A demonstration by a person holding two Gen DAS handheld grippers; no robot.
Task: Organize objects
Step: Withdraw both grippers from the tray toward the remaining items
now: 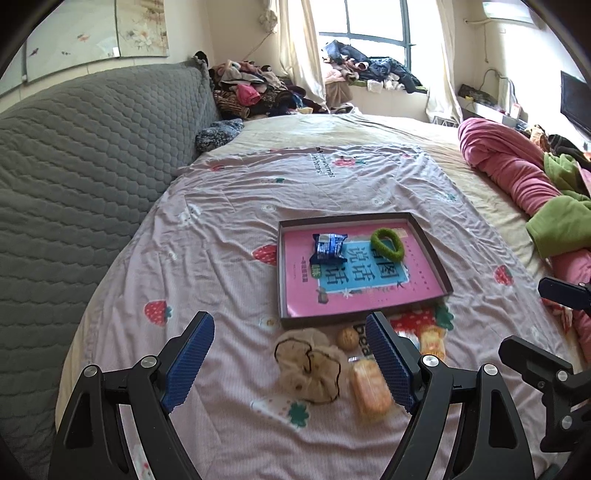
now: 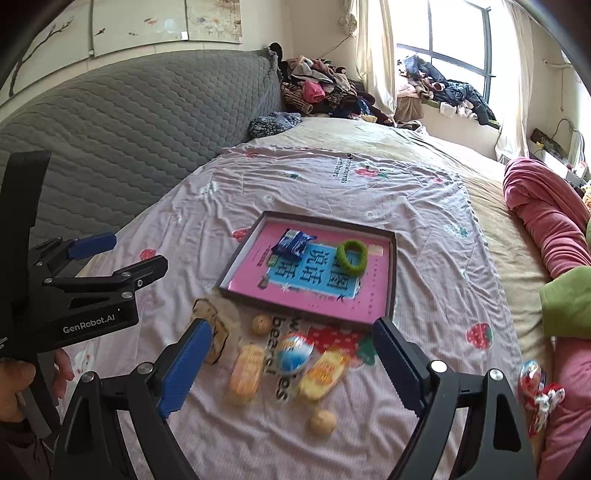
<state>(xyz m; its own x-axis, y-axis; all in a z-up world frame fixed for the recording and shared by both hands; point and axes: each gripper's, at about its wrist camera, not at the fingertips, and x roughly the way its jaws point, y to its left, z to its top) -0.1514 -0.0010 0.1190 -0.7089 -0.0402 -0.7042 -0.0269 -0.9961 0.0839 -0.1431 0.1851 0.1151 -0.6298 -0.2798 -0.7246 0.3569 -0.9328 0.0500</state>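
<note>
Both tongs wide open, nothing between fingers: left gripper (image 1: 291, 363), right gripper (image 2: 291, 369).

Tray (image 2: 392, 273) on bed, looks like drop spot; blue packet (image 2: 293, 242) and green ring (image 2: 351, 254) already inside.

Bun (image 2: 246, 373) lies loose just below tray, long axis roughly toward it. Guess it's next.

Black claw (image 2: 288, 354) frames, blue ribbed pads (image 2: 184, 373), silver screws, "GenRobot.AI" lettering.

bg: grey quilted headboard (image 1: 92, 147) | clothes pile (image 1: 255, 92) by window (image 1: 369, 22) | pink blanket (image 1: 509, 166) rt
</note>
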